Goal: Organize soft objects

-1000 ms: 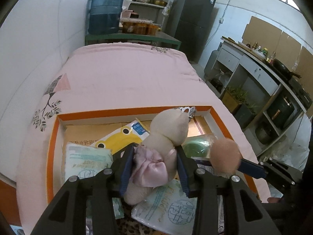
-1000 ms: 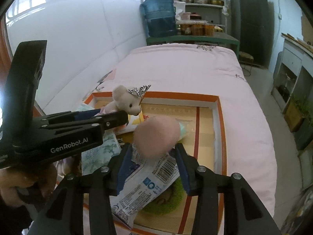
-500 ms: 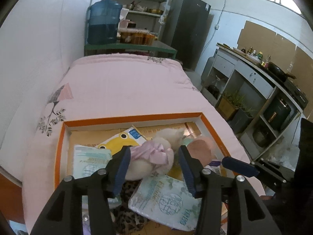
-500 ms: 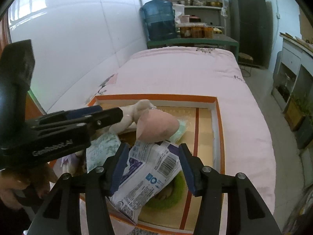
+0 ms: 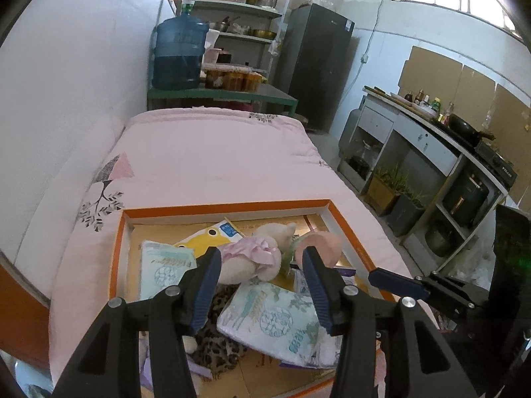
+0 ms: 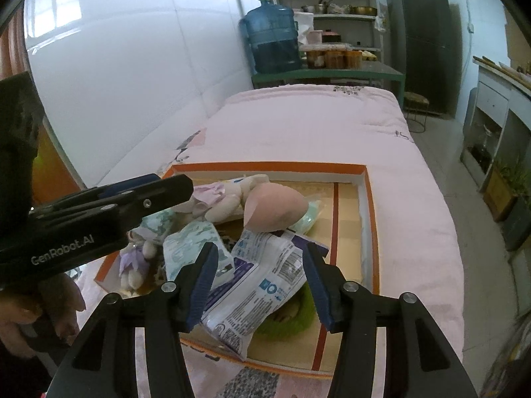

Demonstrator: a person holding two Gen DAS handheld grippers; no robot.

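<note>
Both grippers hover released over the orange-rimmed box (image 5: 229,206) on the pink bed (image 5: 212,152). The left gripper (image 5: 262,275) and right gripper (image 6: 259,275) hold nothing. At frame center, the plush bear (image 5: 252,258) and pink sponge (image 6: 275,210) lie inside among tissue packs (image 5: 272,321).

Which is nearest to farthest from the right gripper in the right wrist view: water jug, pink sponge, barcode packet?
From the right gripper:
1. Barcode packet: in the orange-rimmed box, lying between the open fingers.
2. Pink sponge: just beyond the packet, mid-box.
3. Water jug: past the pink bed's far end, on the green table.
</note>
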